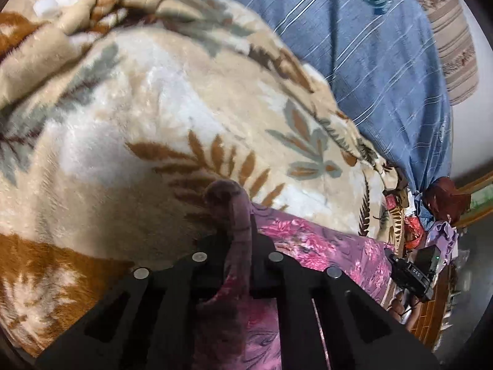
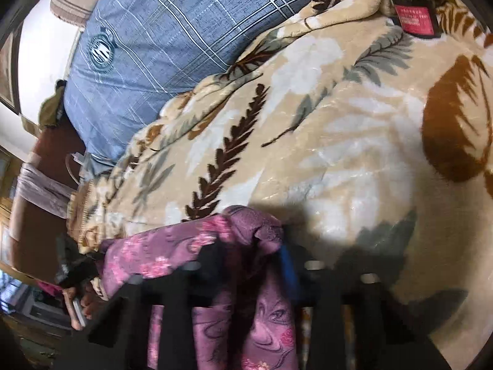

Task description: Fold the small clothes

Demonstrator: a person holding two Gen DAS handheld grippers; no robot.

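A small purple garment with pink flowers (image 1: 311,240) lies on the blanket and stretches between both grippers. In the left wrist view my left gripper (image 1: 238,243) is shut on one corner, and a fold of purple cloth (image 1: 229,203) sticks up past the black fingers. In the right wrist view my right gripper (image 2: 257,257) is shut on the other corner, with the cloth (image 2: 252,222) bunched over its tips beside a blue pad. Each gripper shows in the other's view: the right one (image 1: 413,273), and the left one (image 2: 75,269) with a hand under it.
A thick beige fleece blanket with brown and grey leaves (image 1: 154,108) covers the bed. A blue striped pillow (image 2: 160,40) and a striped bolster (image 1: 446,37) lie behind it. A red label (image 2: 416,18) sits on the blanket edge. Loose clothes (image 1: 440,203) are piled by the bedside.
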